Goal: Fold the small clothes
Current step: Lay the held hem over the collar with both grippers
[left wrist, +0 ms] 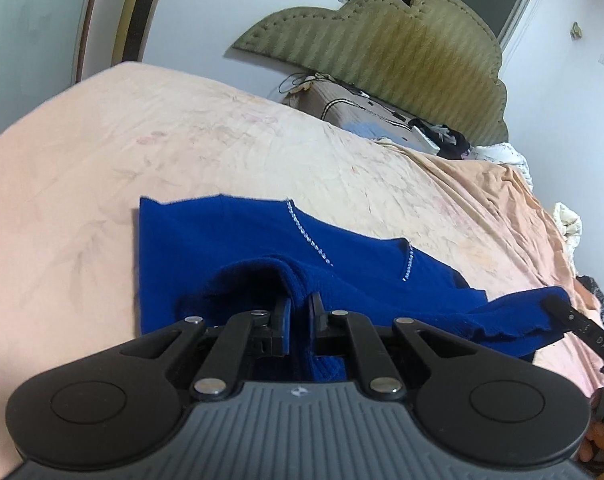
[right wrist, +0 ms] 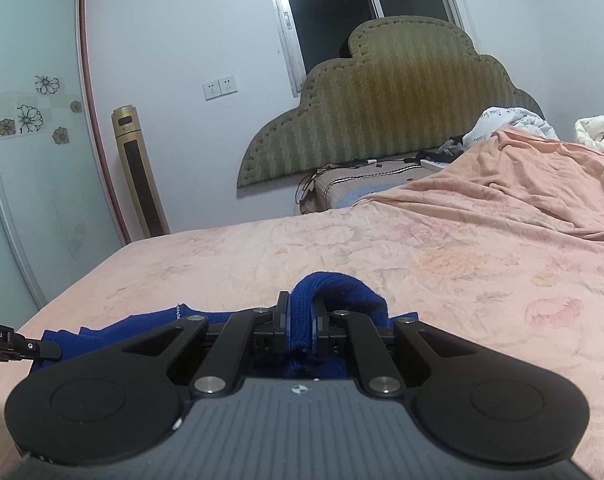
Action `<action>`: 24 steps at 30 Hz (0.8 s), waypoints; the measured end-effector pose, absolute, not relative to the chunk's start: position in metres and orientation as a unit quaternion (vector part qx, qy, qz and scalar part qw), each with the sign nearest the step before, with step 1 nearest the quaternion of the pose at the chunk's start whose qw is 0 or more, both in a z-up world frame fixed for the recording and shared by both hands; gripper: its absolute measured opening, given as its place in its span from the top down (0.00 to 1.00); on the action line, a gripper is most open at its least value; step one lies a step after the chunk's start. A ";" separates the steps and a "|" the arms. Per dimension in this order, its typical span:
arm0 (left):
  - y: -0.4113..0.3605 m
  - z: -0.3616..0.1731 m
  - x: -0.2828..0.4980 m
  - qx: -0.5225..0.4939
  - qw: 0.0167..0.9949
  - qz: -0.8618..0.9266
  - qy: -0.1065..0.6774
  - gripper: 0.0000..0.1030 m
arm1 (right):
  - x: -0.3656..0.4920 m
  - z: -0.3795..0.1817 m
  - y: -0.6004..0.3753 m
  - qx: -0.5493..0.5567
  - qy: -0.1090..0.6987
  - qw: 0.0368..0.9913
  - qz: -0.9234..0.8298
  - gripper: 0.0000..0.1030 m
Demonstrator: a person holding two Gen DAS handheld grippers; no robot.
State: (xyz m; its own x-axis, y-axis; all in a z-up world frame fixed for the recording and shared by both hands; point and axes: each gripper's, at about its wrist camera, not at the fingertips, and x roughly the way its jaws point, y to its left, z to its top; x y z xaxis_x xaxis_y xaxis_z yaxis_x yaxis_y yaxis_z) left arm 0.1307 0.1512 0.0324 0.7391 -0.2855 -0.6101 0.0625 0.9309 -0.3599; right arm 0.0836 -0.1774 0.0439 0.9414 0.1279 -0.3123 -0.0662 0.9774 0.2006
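A small royal-blue knit garment (left wrist: 230,240) with two lines of rhinestones lies on the peach bedsheet (left wrist: 102,152). My left gripper (left wrist: 300,304) is shut on a bunched fold of its near edge, lifted a little off the sheet. In the left wrist view the right gripper's finger (left wrist: 569,316) pinches the garment's corner at the right. My right gripper (right wrist: 300,314) is shut on a thick roll of the same blue garment (right wrist: 341,288), held just above the bed. The left gripper's tip (right wrist: 30,346) shows at the left edge there, on the blue cloth.
A green padded headboard (right wrist: 389,100) stands against the far wall. Below it a patterned mattress end (left wrist: 341,108) carries cables and small items. Rumpled peach bedding (right wrist: 521,184) and white clothes pile up at the right. A gold tower fan (right wrist: 140,172) stands beside a sliding wardrobe door.
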 end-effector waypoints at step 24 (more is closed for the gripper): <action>0.139 0.054 0.145 -0.087 0.948 -0.042 0.304 0.92 | 0.097 0.052 -0.176 0.091 0.150 0.983 0.051 0.87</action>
